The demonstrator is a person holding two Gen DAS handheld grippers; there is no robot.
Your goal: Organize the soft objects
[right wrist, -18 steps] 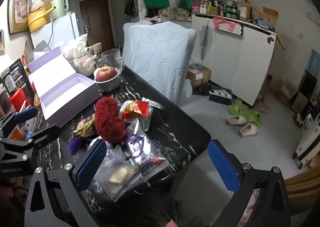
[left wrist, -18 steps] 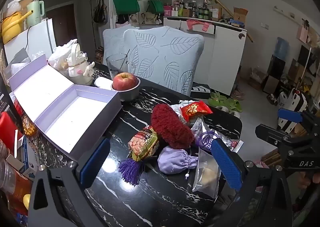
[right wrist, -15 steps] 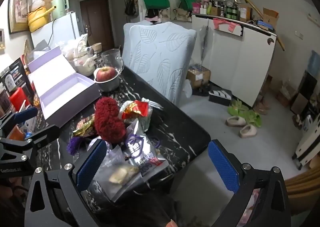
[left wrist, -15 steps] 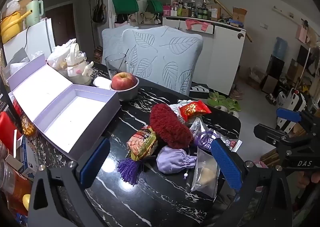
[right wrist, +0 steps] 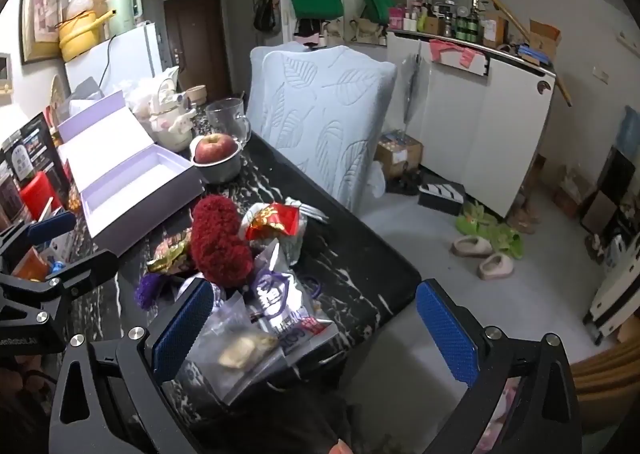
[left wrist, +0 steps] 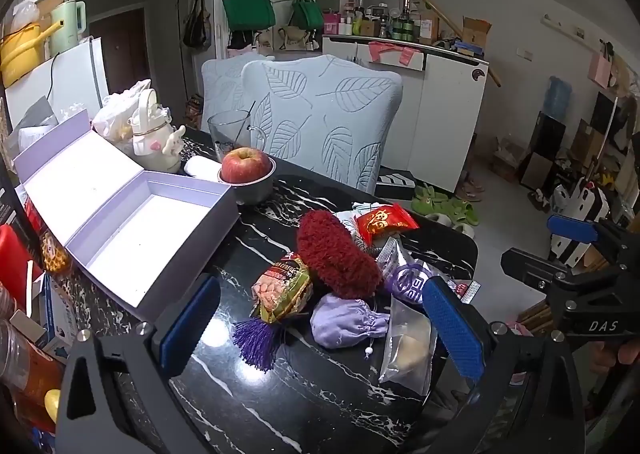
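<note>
Both tongs, left [left wrist: 316,318] and right [right wrist: 316,328], gape fully wide with nothing gripped, hovering tilted down over the soft pile [left wrist: 340,254] on the table [left wrist: 320,386]. Lavender box [left wrist: 148,230] sits open beside the pile, likely the drop-off.

Both wrist views look steeply down from close above the table [left wrist: 280,394], the left centred on the pile [left wrist: 340,254], the right nearer the table's edge, sharing pile, box [right wrist: 120,189] and chair [right wrist: 320,113].

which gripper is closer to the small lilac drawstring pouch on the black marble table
Left. The left gripper hangs open right above the lilac drawstring pouch, framing it. The right gripper is open farther toward the table's edge, over the clear plastic bag.
</note>
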